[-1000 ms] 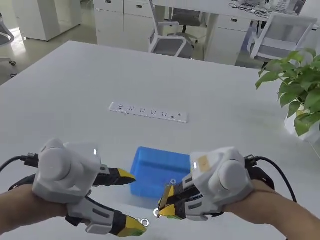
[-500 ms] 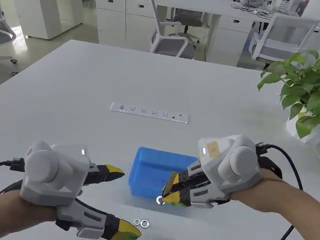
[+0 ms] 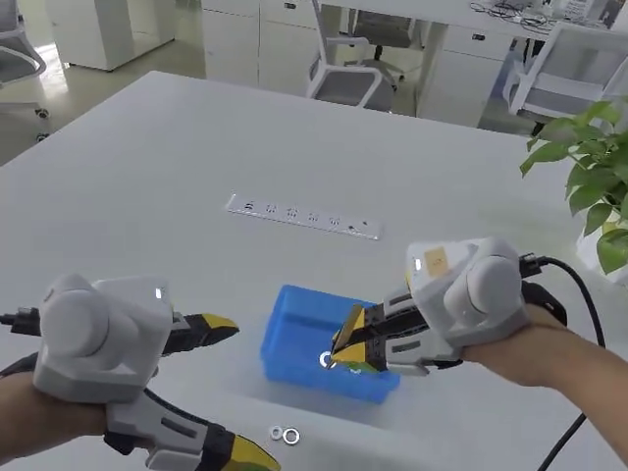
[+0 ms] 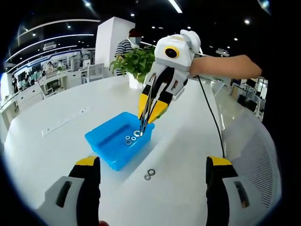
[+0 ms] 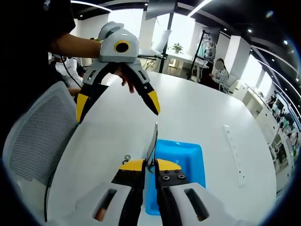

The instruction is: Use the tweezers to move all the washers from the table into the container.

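A blue container stands on the white table. My right gripper is shut on thin metal tweezers, whose tips reach down over the container with a washer at them. Several washers lie inside the container. Two washers lie on the table just in front of it, also visible in the left gripper view. My left gripper hovers to the container's left, open and holding nothing, and faces the right gripper. The left gripper is open.
A white power strip lies on the table behind the container. A potted plant stands at the right edge. Office chairs and desks stand beyond the far table edge. A person stands in the background.
My right gripper has carried the tweezers and a washer from the table in front of the container to above its inside. The left gripper has drawn slightly left.
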`<state>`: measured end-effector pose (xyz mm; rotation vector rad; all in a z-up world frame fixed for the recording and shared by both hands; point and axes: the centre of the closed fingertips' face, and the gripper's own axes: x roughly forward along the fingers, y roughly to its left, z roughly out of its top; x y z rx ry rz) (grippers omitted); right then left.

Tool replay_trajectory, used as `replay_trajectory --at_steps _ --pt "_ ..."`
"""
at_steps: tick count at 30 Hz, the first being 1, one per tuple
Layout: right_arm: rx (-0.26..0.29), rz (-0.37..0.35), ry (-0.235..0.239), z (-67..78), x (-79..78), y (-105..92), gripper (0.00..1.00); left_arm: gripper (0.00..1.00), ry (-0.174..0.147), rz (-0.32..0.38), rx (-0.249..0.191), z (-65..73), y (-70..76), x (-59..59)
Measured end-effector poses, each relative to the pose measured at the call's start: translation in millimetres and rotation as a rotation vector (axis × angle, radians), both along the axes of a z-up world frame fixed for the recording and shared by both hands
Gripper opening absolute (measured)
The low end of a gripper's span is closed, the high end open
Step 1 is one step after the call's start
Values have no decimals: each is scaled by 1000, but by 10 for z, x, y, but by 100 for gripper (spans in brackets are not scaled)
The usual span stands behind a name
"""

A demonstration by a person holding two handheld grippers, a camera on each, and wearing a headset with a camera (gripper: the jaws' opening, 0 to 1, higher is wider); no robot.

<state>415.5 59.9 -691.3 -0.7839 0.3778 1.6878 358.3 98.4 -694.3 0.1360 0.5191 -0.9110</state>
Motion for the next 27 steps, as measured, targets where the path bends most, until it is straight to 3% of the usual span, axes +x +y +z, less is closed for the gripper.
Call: replay_trajectory --at_steps 14,27 --pt "-9 -31 -12 -132 261 44 9 99 -12 20 -6 97 -12 -20" --pt "-21 -60 -7 -324 464 92 9 99 -6 18 4 85 -20 -23"
